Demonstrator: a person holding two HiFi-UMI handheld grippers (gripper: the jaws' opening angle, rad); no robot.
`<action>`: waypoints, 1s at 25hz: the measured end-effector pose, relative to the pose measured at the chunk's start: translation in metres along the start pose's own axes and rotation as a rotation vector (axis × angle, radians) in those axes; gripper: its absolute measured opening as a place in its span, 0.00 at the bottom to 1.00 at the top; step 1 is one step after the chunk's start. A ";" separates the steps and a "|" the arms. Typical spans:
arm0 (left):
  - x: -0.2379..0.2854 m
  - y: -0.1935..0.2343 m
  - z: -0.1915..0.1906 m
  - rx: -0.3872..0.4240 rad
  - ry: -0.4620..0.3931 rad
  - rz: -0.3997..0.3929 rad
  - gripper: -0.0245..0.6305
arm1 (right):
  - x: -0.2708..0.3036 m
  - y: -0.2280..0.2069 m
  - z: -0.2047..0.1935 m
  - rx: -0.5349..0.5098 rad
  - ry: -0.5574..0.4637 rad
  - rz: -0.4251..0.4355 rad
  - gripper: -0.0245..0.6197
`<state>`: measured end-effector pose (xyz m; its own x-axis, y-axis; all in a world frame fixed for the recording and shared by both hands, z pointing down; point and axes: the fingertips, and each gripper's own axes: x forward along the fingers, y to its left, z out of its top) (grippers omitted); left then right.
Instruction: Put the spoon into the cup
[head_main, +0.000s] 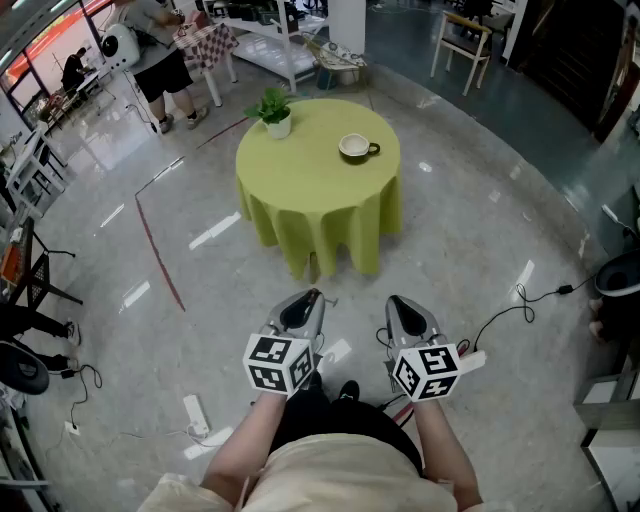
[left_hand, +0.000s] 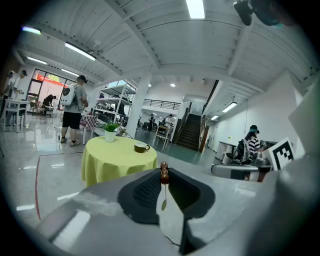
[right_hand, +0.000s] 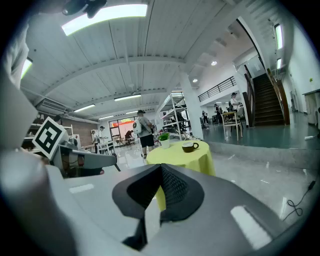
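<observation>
The spoon (left_hand: 164, 175) is a small one with a brown beaded handle. It stands pinched upright in the left gripper (head_main: 310, 300), whose jaws are clenched on its thin stem with the bowl hanging down between the pads. So the picking-up part looks done, and the spoon is in hand rather than lying anywhere. The right gripper (right_hand: 161, 169) has its jaws pressed together with nothing between them, and it is carried level beside the left one. The cup (head_main: 354, 148) (dark outside, pale inside, handle turned to the right in the head view) sits on a round table (head_main: 310, 180) under a yellow-green cloth, with a small potted plant (head_main: 272, 110) near it. Both are well apart from the grippers, with a stretch of shiny floor (head_main: 450, 250) between the person and the table. By my reckoning the carrying is what remains: walk up to the table, bring the spoon over the rim of the cup, lower it in and let go. Nothing lies in the cup yet, as far as I can see.
</observation>
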<state>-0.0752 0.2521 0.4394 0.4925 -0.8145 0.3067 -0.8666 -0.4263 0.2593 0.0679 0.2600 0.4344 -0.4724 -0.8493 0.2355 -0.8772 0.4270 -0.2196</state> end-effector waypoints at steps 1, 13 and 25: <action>-0.001 0.000 -0.001 -0.001 0.000 0.001 0.11 | -0.001 0.000 0.000 0.003 -0.003 0.000 0.04; 0.004 0.003 0.006 -0.011 -0.024 0.033 0.11 | -0.005 -0.011 0.001 0.023 -0.019 -0.010 0.04; 0.037 0.018 0.016 -0.020 -0.015 0.044 0.11 | 0.020 -0.033 0.005 0.029 -0.006 -0.023 0.04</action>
<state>-0.0739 0.2077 0.4405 0.4528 -0.8382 0.3040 -0.8854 -0.3822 0.2647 0.0882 0.2271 0.4412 -0.4513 -0.8609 0.2351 -0.8850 0.3978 -0.2419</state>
